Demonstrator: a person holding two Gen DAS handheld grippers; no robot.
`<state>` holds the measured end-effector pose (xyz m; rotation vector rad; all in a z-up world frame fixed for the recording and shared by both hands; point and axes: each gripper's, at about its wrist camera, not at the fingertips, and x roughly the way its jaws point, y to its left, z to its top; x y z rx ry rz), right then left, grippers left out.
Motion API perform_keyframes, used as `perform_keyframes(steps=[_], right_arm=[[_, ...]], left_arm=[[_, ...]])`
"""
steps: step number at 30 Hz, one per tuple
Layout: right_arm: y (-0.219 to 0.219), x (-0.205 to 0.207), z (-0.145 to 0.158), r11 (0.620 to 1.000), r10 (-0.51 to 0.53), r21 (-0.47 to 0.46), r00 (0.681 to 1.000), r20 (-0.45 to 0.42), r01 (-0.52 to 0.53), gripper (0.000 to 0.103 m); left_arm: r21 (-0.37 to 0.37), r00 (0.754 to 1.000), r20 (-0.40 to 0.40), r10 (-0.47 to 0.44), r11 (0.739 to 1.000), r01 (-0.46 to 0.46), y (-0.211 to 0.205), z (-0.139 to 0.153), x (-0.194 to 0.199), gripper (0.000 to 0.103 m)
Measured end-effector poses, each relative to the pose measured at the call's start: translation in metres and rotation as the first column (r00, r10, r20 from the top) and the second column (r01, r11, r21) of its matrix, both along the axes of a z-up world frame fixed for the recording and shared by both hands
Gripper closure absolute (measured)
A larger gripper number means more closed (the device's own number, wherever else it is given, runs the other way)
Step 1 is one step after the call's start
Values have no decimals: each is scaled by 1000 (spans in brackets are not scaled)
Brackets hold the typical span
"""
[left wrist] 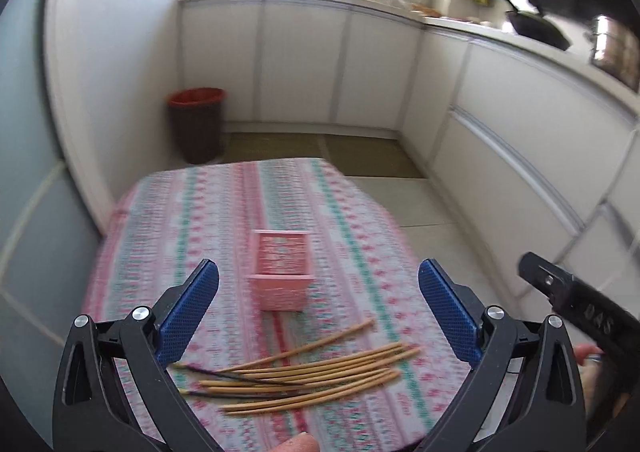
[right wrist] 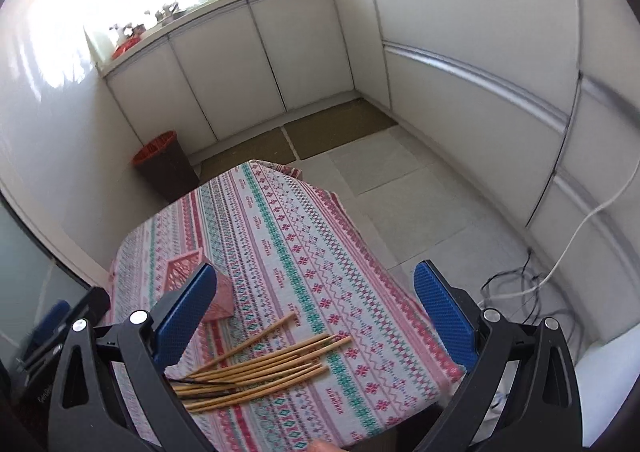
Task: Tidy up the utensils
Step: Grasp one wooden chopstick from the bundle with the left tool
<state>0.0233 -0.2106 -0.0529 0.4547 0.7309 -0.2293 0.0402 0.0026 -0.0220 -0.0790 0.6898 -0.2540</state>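
Several wooden chopsticks (left wrist: 316,370) lie in a loose pile on the patterned tablecloth (left wrist: 200,212), near the table's front edge. A pink slotted utensil holder (left wrist: 280,272) lies on its side just beyond them. My left gripper (left wrist: 319,280) is open and empty, above the pile. My right gripper (right wrist: 316,284) is open and empty, above the same chopsticks (right wrist: 260,368); the holder (right wrist: 188,264) is partly hidden behind its left finger (right wrist: 188,312). The right gripper's black body also shows in the left wrist view (left wrist: 576,304).
A dark bin with a red rim (left wrist: 196,124) stands on the floor beyond the table. White cabinets (left wrist: 300,64) line the back and right. Cables (right wrist: 520,284) lie on the floor to the right. A black pan (left wrist: 536,28) sits on the counter.
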Motion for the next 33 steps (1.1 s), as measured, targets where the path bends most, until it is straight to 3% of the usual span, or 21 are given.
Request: perform_keyframes(steps=[2,4,7,11,14,16,18,20,24,30,31,33], right_arm=[[-32,-1,-11,980,-61,190,998,-5,61,7],[-65,-4,-28,919,-137,368,990,-28,138,7],[-93,-2,-51,854,-187,477,978,-87,206,7],[-103,5,-69,823,-182,519,973,-142,230,7],[-105,14,-82,809,-134,545,972,-195,221,7],[-105,18,-93,793,-99,571,969,-225,213,7],[-102,23,-102,778,-63,594,965,-254,207,7],[-100,26,-108,775,-41,598,960,-278,206,7],[-99,28,-125,744,-28,625,945,-326,238,7],[-95,29,-154,675,-18,669,913,-407,311,7],[-93,30,-158,669,-11,672,908,-419,318,7],[-89,33,-168,662,10,674,895,-445,328,7]], left_arm=[[-21,996,13,-87,996,87,-9,2,10,7],[40,972,10,-233,972,232,-34,-3,24,7],[148,903,-152,-403,894,424,-84,-33,52,7],[211,764,-436,-475,771,600,-144,-105,80,7],[176,669,-588,-455,735,655,-165,-156,98,8],[196,657,-635,-406,738,646,-169,-179,110,13],[207,641,-679,-358,744,635,-169,-200,130,33],[204,623,-709,-330,750,629,-169,-215,140,39],[231,609,-735,-299,734,639,-167,-240,142,46],[273,647,-682,-341,702,657,-159,-242,128,54],[269,649,-677,-347,705,657,-146,-229,125,55],[274,663,-655,-361,705,655,-144,-224,118,67]])
